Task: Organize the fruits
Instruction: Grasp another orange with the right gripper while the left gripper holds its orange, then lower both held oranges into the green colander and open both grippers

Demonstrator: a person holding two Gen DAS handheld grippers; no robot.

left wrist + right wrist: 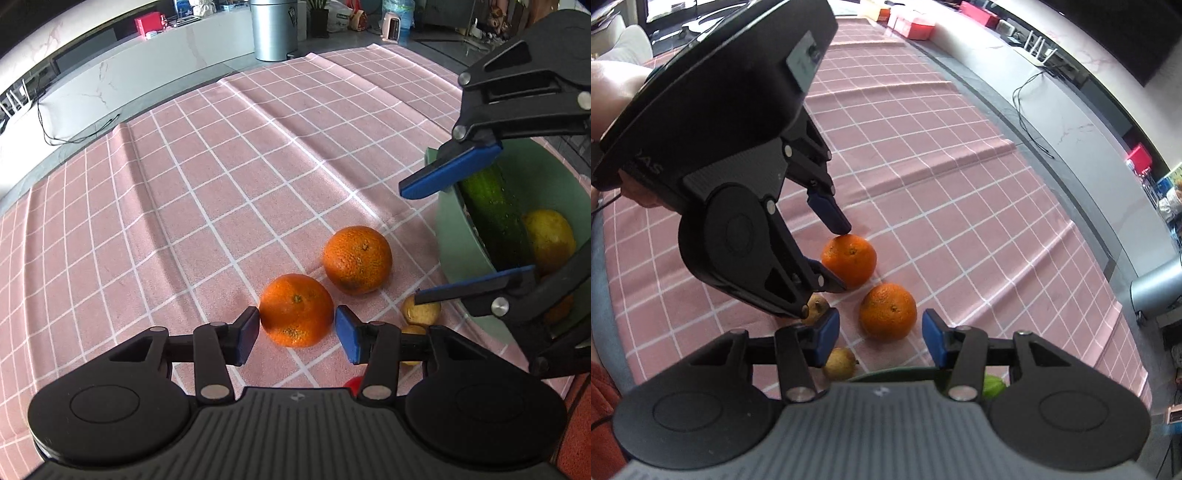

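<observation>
In the left wrist view, the left gripper [297, 330] is straddling the nearer orange [296, 309] on the pink checked tabletop [166, 206]. Its fingers [246, 336] are standing a little wider than the fruit: the left pad is touching or nearly touching the peel, while the right pad is sitting just beside it with a thin gap. Nothing is gripped yet. To do this grasp well, I judge the fingers should be closing evenly across the widest part of the orange, gently enough not to squeeze it out forward toward the second orange [357, 259] lying near behind it. The green bowl [458, 243] is waiting at the right, already carrying a cucumber [495, 214] and a lemon [550, 236]. The right gripper [447, 240] is hovering at the bowl's near rim, spread wide and holding nothing. Two small pears [423, 310] are lying between the oranges and the bowl.

In the right wrist view, the right gripper [881, 338] is showing its fingers [932, 343] wide apart and empty, framing the second orange [888, 311] from above without touching it. Beyond, the left gripper [838, 258] is bracketing the nearer orange [849, 260], one blue pad resting at its top edge. The small pears [840, 363] are sitting just beside the right gripper's left pad, and the bowl's rim is barely peeking out underneath.
</observation>
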